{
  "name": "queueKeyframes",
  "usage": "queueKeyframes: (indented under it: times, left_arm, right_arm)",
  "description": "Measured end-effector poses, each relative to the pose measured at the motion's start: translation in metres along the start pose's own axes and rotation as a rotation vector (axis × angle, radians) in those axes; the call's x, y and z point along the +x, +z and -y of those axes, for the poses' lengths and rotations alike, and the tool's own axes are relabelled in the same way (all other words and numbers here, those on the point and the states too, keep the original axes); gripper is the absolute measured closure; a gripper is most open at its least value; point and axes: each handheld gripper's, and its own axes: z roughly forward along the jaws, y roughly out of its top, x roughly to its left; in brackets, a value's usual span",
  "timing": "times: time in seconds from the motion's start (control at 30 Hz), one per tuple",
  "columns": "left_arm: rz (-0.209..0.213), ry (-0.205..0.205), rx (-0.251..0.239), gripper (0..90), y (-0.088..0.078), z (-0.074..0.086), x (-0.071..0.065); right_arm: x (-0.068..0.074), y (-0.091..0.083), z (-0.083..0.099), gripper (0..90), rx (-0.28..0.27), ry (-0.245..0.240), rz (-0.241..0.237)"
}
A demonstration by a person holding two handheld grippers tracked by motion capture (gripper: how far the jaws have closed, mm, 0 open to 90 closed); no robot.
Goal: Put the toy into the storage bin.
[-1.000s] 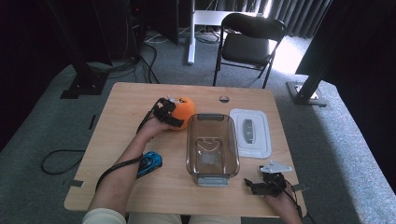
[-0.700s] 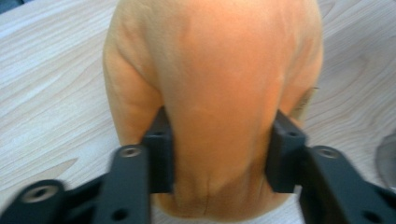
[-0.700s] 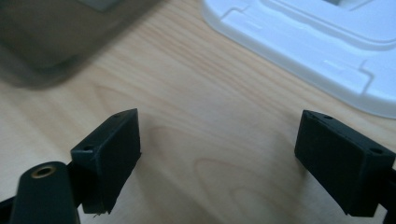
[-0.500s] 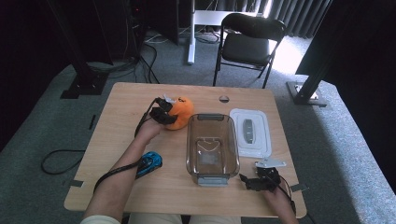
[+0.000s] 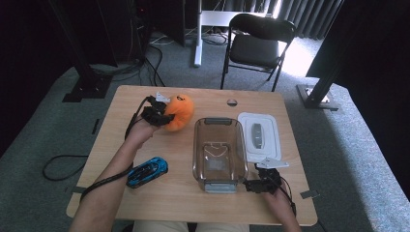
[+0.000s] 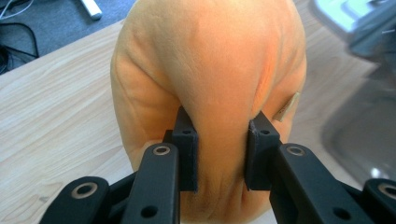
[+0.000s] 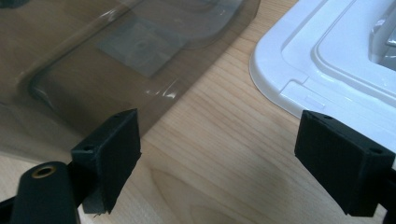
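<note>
An orange plush pumpkin (image 5: 181, 111) is at the table's far left, beside the clear plastic container (image 5: 196, 145). My left gripper (image 5: 162, 115) is shut on it. Its jaws have just been closing, and in the left gripper view the pads (image 6: 186, 154) dent the soft pumpkin (image 6: 210, 60) between them. My right gripper (image 5: 249, 185) stands open near the front edge, by the container's near right corner. In the right gripper view only bare wood lies between its jaws (image 7: 219, 144), with the container (image 7: 93, 56) on one side and the white lid (image 7: 336, 60) on the other.
The white lid (image 5: 270, 140) lies flat to the right of the container. A blue toy car (image 5: 147, 171) sits near the front left of the table (image 5: 111, 130). A black folding chair (image 5: 258, 43) stands beyond the far edge.
My left gripper's jaws have closed onto the pumpkin, and it has shifted a little left and up. My right gripper has slid left toward the container's corner.
</note>
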Motion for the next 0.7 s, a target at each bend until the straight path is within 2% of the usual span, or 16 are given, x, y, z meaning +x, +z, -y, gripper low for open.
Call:
queueKeyframes:
  times: [0.03, 0.07, 0.17, 0.2, 0.3, 0.33, 0.47, 0.7]
  left_arm:
    - [-0.012, 0.007, -0.005, 72.0, -0.010, -0.001, -0.001]
    - [-0.012, 0.007, -0.005, 72.0, -0.010, -0.001, -0.001]
    - [-0.025, -0.001, -0.014, 72.1, -0.026, -0.006, 0.003]
    - [-0.025, -0.001, -0.014, 72.0, -0.026, -0.006, 0.003]
    - [-0.005, -0.001, -0.034, 72.0, -0.045, -0.013, 0.004]
    - [-0.005, -0.001, -0.034, 72.1, -0.045, -0.013, 0.004]
    - [0.010, 0.023, -0.054, 72.0, -0.065, -0.022, -0.004]
    - [0.058, 0.038, -0.066, 72.0, -0.075, -0.029, -0.019]
  right_arm:
    - [0.000, 0.001, -0.001, 14.1, -0.001, 0.002, 0.001]
    - [0.000, 0.001, -0.001, 14.1, -0.001, 0.002, 0.001]
    - [0.003, 0.002, -0.002, 14.1, -0.004, 0.006, -0.002]
    - [0.003, 0.002, -0.002, 14.1, -0.004, 0.006, -0.002]
    - [0.007, 0.004, -0.005, 14.1, -0.010, 0.003, -0.004]
    - [0.008, 0.005, -0.005, 14.0, -0.013, 0.004, -0.004]
    - [0.010, 0.008, -0.007, 14.1, -0.022, 0.012, -0.018]
    - [0.021, 0.015, -0.010, 13.9, -0.026, 0.009, -0.049]
